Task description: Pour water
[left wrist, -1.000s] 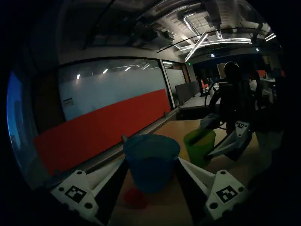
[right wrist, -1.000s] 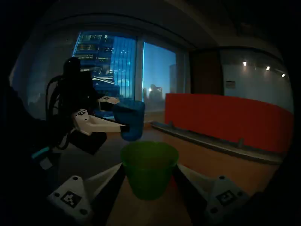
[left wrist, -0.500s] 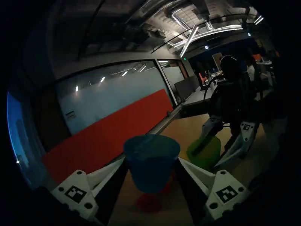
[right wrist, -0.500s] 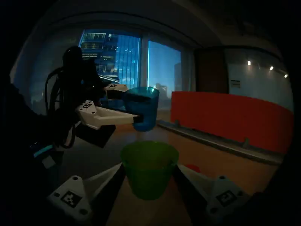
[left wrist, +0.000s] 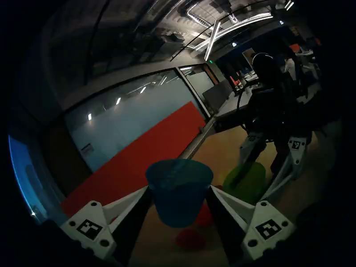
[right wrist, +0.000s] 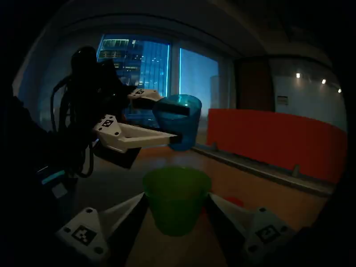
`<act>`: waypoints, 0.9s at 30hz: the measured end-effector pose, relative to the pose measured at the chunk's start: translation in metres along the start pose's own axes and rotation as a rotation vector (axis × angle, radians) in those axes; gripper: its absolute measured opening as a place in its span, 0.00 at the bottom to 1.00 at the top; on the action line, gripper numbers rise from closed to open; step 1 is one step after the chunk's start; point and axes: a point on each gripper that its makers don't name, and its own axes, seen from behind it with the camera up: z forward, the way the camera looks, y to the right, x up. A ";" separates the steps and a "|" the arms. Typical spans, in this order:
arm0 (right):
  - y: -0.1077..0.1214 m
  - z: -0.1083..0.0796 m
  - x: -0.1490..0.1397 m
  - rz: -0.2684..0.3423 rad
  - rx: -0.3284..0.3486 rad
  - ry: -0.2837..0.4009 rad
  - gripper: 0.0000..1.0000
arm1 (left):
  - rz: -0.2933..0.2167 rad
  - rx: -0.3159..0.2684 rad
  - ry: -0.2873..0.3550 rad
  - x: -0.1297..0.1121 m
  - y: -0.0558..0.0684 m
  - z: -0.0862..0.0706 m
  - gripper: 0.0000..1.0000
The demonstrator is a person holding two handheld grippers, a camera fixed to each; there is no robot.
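Note:
My left gripper (left wrist: 179, 201) is shut on a translucent blue cup (left wrist: 179, 191), held above the wooden table. In the right gripper view that blue cup (right wrist: 178, 121) hangs above and behind the green cup, tipped slightly toward it, with the left gripper (right wrist: 175, 122) clamped on it. My right gripper (right wrist: 177, 205) is shut on a green cup (right wrist: 177, 199), held upright. In the left gripper view the green cup (left wrist: 245, 181) sits lower right, between the right gripper's fingers (left wrist: 285, 171). No water stream is visible in the dim light.
A wooden table (right wrist: 249, 187) runs under both cups, with small red discs (left wrist: 190, 238) lying on it. An orange-red panel (right wrist: 276, 138) lines the table's far edge. Blue-lit windows (right wrist: 147, 71) stand behind. A person's dark arm (right wrist: 84, 111) holds the left gripper.
The left gripper has lifted the blue cup higher and closer over the green cup and begun to tip it. The green cup has stayed still in the right gripper.

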 end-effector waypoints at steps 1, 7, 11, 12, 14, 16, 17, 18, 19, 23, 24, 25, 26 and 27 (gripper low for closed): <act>-0.001 0.001 0.000 -0.001 0.002 -0.001 0.93 | 0.011 0.002 0.000 0.001 0.000 0.000 0.82; -0.006 0.005 -0.002 -0.010 0.013 -0.005 0.93 | 0.065 0.012 0.007 0.009 0.000 -0.004 0.82; -0.008 0.007 -0.002 -0.011 0.020 -0.005 0.93 | 0.091 0.019 0.014 0.015 0.000 -0.005 0.82; -0.009 0.007 -0.002 -0.011 0.022 -0.004 0.93 | 0.098 0.021 0.015 0.016 0.000 -0.006 0.82; -0.010 0.008 -0.002 -0.012 0.025 -0.004 0.92 | 0.113 0.024 0.017 0.018 -0.001 -0.006 0.82; -0.011 0.009 -0.002 -0.014 0.028 -0.005 0.92 | 0.129 0.027 0.017 0.020 -0.001 -0.007 0.82; -0.012 0.009 -0.002 -0.015 0.030 -0.005 0.92 | 0.136 0.029 0.016 0.021 -0.001 -0.007 0.82; -0.012 0.010 -0.002 -0.017 0.031 -0.005 0.92 | 0.145 0.032 0.016 0.022 -0.002 -0.008 0.82; -0.013 0.010 -0.002 -0.017 0.032 -0.005 0.92 | 0.152 0.034 0.016 0.022 -0.002 -0.008 0.82; -0.014 0.011 -0.002 -0.020 0.036 -0.005 0.92 | 0.183 0.038 0.015 0.024 -0.001 -0.008 0.82; -0.014 0.011 -0.002 -0.020 0.037 -0.005 0.92 | 0.192 0.038 0.014 0.024 -0.001 -0.008 0.82; -0.014 0.011 -0.002 -0.020 0.037 -0.006 0.92 | 0.202 0.038 0.013 0.024 -0.001 -0.008 0.82; -0.014 0.012 -0.002 -0.020 0.038 -0.006 0.92 | 0.213 0.038 0.012 0.024 0.000 -0.008 0.82; -0.014 0.012 -0.002 -0.020 0.038 -0.006 0.92 | 0.224 0.039 0.011 0.024 -0.001 -0.008 0.82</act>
